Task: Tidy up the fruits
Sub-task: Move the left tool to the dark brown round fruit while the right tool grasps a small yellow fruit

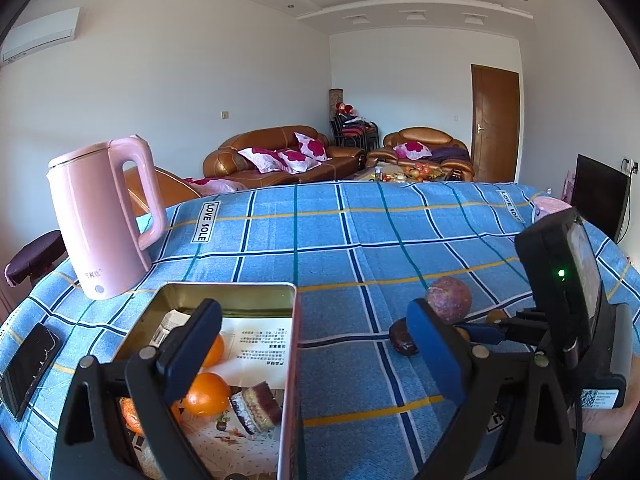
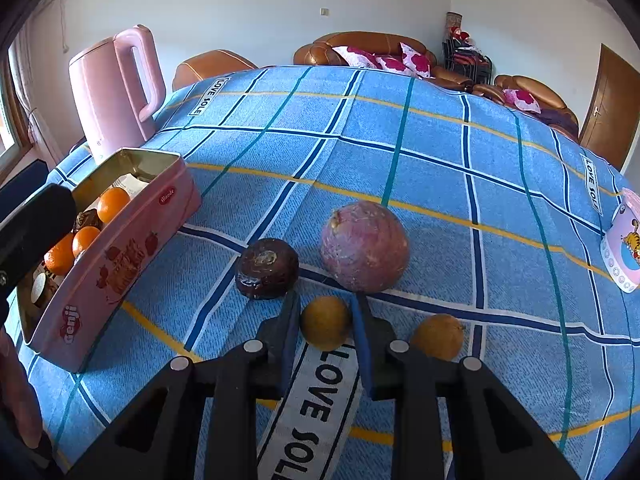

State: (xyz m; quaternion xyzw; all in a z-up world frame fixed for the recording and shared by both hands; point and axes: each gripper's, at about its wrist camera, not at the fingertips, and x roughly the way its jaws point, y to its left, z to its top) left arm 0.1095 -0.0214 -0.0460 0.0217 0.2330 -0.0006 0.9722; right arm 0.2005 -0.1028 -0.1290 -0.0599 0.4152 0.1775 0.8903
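Note:
A pink tin box on the blue checked cloth holds several oranges; it also shows in the left wrist view with oranges inside. My left gripper is open and empty, its left finger over the tin. My right gripper has its fingers around a small yellow-brown fruit, touching it on both sides. A second yellow-brown fruit lies to the right. A dark brown fruit and a larger purple fruit lie just beyond. The purple fruit and dark fruit also show in the left wrist view.
A pink kettle stands behind the tin, also in the left wrist view. A phone lies at the left table edge. A small pink cartoon-print device sits at the right edge. Sofas stand beyond the table.

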